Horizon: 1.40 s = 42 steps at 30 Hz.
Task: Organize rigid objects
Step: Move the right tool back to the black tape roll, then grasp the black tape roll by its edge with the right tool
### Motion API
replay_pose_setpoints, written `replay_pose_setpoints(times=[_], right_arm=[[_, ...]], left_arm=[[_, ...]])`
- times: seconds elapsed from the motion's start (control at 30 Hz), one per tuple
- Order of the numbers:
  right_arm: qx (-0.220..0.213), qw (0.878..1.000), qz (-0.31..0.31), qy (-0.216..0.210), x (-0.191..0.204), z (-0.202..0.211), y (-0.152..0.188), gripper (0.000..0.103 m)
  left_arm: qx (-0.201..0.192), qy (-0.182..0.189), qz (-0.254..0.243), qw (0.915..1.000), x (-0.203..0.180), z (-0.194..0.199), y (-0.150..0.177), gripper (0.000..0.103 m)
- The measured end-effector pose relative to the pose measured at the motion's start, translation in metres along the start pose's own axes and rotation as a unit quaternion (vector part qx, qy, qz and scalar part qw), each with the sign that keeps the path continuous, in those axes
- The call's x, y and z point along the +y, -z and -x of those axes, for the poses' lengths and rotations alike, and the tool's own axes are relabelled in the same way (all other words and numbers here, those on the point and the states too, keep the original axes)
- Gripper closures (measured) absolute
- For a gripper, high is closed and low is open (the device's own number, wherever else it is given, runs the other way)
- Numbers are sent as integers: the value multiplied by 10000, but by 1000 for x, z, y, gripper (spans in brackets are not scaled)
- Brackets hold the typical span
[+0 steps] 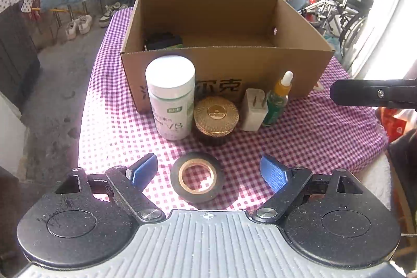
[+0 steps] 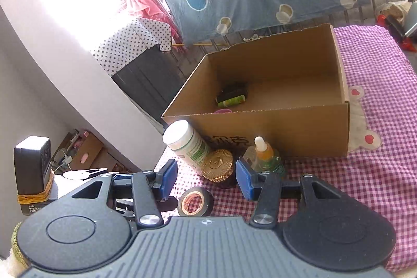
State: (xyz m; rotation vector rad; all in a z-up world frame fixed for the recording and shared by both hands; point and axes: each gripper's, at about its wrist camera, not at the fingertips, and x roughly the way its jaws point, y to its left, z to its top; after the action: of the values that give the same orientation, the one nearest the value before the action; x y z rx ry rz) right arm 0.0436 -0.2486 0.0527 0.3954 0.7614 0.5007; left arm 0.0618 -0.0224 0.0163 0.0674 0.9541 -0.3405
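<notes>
Checked purple cloth [image 1: 109, 121] covers the worktop. Left tongs [image 1: 208, 172] stand apart, empty, with the tape roll [image 1: 197, 180] lying flat between the fingers, untouched. Right tongs [image 2: 206, 179] stand apart, empty. Beyond the tape, a white bottle [image 1: 170, 98], gold-lidded jar [image 1: 215, 119], plug adapter [image 1: 254, 110] and dropper bottle [image 1: 277, 100] stand in a row before the cardboard box [image 1: 260, 64].

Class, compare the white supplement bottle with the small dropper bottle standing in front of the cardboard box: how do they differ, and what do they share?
The white supplement bottle is wide and opaque, with a flat white lid; the dropper bottle is slim, see-through green and amber, with a narrow white dropper tip. The supplement bottle stands at the left end of the row, the dropper bottle at the right end. Both stand upright on the checked cloth, outside the cardboard box.
</notes>
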Motion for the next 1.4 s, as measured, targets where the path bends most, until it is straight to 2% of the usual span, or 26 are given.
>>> replay_pose_setpoints(times=[0.1, 0.23, 0.37, 0.6, 0.7, 0.87, 1.0, 1.13, 1.27, 1.4], right_arm=[[181, 9996, -184, 145, 3, -25, 23, 51], [637, 9972, -115, 381, 13, -62, 43, 52], [892, 9955, 78, 316, 25, -89, 53, 59], [1132, 9915, 437, 465, 37, -119, 54, 75], [1113, 9911, 473, 555, 34, -121, 51, 77], [1230, 9901, 289, 610, 21, -122, 50, 77], [1177, 9891, 376, 796, 15, -115, 53, 77], [1105, 9870, 426, 1087, 4, -97, 56, 77], [1030, 9861, 184, 1291, -15, -75, 59, 77], [865, 9866, -76, 1382, -31, -58, 63, 78]], left_arm=[[206, -221, -42, 9995, -1, -16, 16, 16], [351, -268, -71, 9990, 2, -35, 19, 17], [327, -389, -81, 9987, 7, -47, 19, 22], [393, -243, -65, 9989, 12, -62, 16, 35], [348, -178, -114, 9992, 9, -67, 18, 39], [285, -109, -217, 9993, 2, -69, 16, 40], [263, -17, -380, 9989, -15, -70, 18, 40], [242, 224, -682, 9971, -38, -76, 15, 40], [236, 460, -1010, 9935, -64, -81, 15, 40], [245, 540, -1293, 9898, -80, -84, 16, 39]])
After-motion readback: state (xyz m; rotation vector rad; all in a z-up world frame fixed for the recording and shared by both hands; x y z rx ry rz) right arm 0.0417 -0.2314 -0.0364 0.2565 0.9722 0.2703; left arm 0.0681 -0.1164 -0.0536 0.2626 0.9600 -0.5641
